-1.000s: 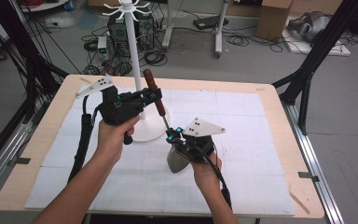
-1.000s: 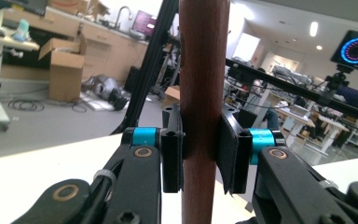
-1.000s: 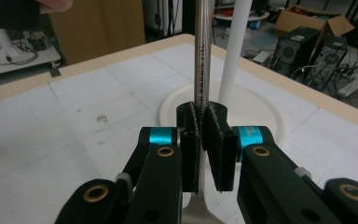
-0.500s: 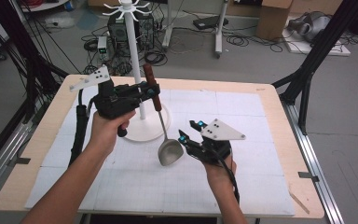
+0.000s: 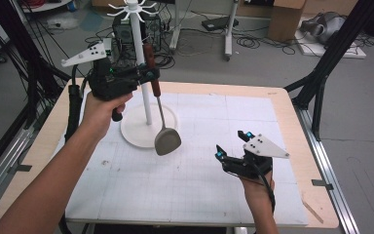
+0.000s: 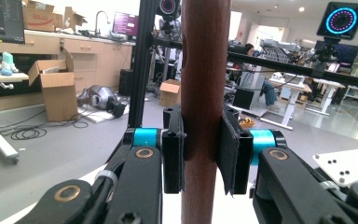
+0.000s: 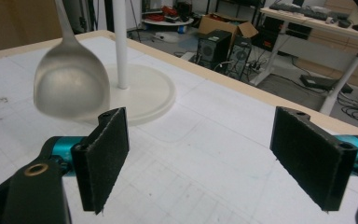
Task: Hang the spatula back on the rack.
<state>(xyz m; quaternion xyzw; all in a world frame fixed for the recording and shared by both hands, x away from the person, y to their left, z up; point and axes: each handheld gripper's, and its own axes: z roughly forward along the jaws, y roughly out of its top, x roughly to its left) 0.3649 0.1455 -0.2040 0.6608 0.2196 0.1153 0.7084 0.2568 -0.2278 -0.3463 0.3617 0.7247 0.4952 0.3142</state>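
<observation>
A spatula with a brown wooden handle and a grey metal blade hangs upright above the table. My left gripper is shut on its handle, held beside the pole of a white hook stand. The stand's round base rests on the white mat, and its hooks spread at the top. My right gripper is open with nothing between its pads, low over the mat at the front right. The blade hangs to the left ahead of it.
The white gridded mat covers a wooden table. Black frame legs stand at the right and left of the table. Cables, boxes and desks lie on the floor beyond the far edge.
My left gripper lifted the spatula up and back toward the stand. My right gripper let go of the blade, opened and moved right toward the table's front.
</observation>
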